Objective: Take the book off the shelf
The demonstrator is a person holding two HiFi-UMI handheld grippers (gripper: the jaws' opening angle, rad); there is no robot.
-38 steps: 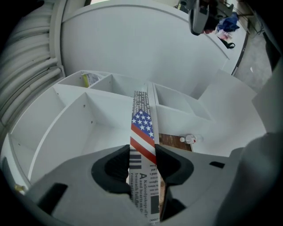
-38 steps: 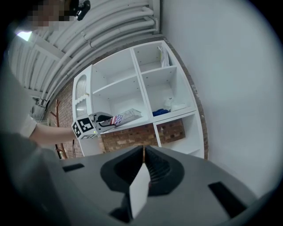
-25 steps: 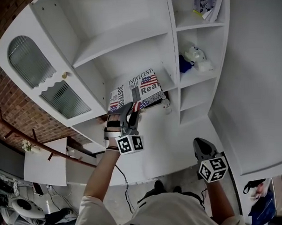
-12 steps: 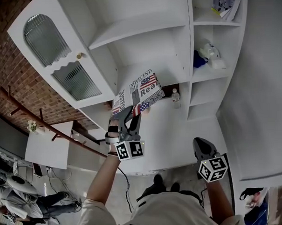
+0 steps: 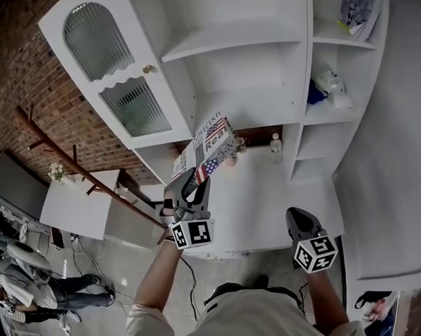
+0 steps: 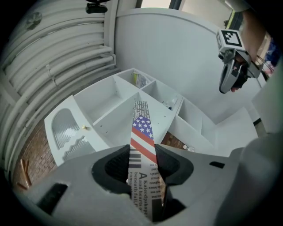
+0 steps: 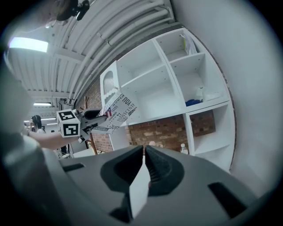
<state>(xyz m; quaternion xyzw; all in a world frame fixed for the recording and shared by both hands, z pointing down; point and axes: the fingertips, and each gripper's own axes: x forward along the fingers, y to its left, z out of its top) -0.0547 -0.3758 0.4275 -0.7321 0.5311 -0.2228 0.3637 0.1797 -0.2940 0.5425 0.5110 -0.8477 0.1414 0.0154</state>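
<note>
The book [image 5: 207, 144], its cover printed like a newspaper with American flags, is out in the air in front of the white shelf unit [image 5: 265, 41]. My left gripper [image 5: 191, 189] is shut on its lower edge and holds it tilted. In the left gripper view the book [image 6: 141, 128] stands edge-on between the jaws of the left gripper [image 6: 142, 152]. My right gripper [image 5: 300, 220] hangs low on the right over the white table [image 5: 279, 195], holding nothing. Its jaw tips meet in the right gripper view [image 7: 144, 152], which also shows the book [image 7: 117, 109] at the left.
A cabinet door with ribbed glass [image 5: 110, 62] stands open on the left. A small bottle [image 5: 275, 142] sits at the back of the table. Blue and white objects [image 5: 327, 89] and some books [image 5: 360, 14] fill the right compartments. A brick wall and a white side table [image 5: 73, 210] lie to the left.
My left gripper has drawn the book away from the shelf toward me and rolled it, so it now tilts more upright. The right gripper has shifted only slightly.
</note>
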